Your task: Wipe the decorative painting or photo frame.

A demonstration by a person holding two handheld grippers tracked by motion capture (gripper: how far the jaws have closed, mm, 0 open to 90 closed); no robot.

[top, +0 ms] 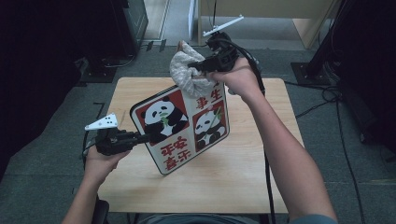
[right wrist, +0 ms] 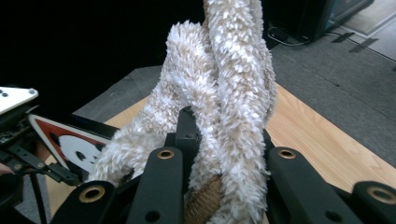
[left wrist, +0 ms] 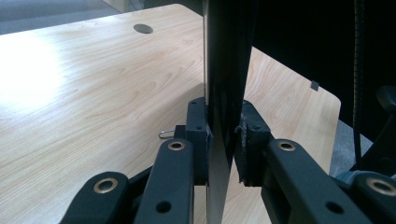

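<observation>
A board (top: 182, 126) printed with pandas on red panels and red characters stands tilted on its lower edge on the wooden table (top: 243, 177). My left gripper (top: 147, 136) is shut on the board's left edge. In the left gripper view the board (left wrist: 226, 56) is edge-on between the pads of the left gripper (left wrist: 224, 126). My right gripper (top: 196, 67) is shut on a fluffy beige-and-white cloth (top: 187, 70), which rests against the board's top right corner. In the right gripper view the cloth (right wrist: 224, 93) bulges up out of the right gripper (right wrist: 224, 135), with the board (right wrist: 70, 142) low at the left.
A round cable hole (left wrist: 143, 28) lies in the tabletop near a far corner, and a small metal clip (left wrist: 166, 134) lies beside the left jaw. Cables (top: 336, 98) trail over the grey floor to the right. Dark equipment (top: 130, 23) stands at the back left.
</observation>
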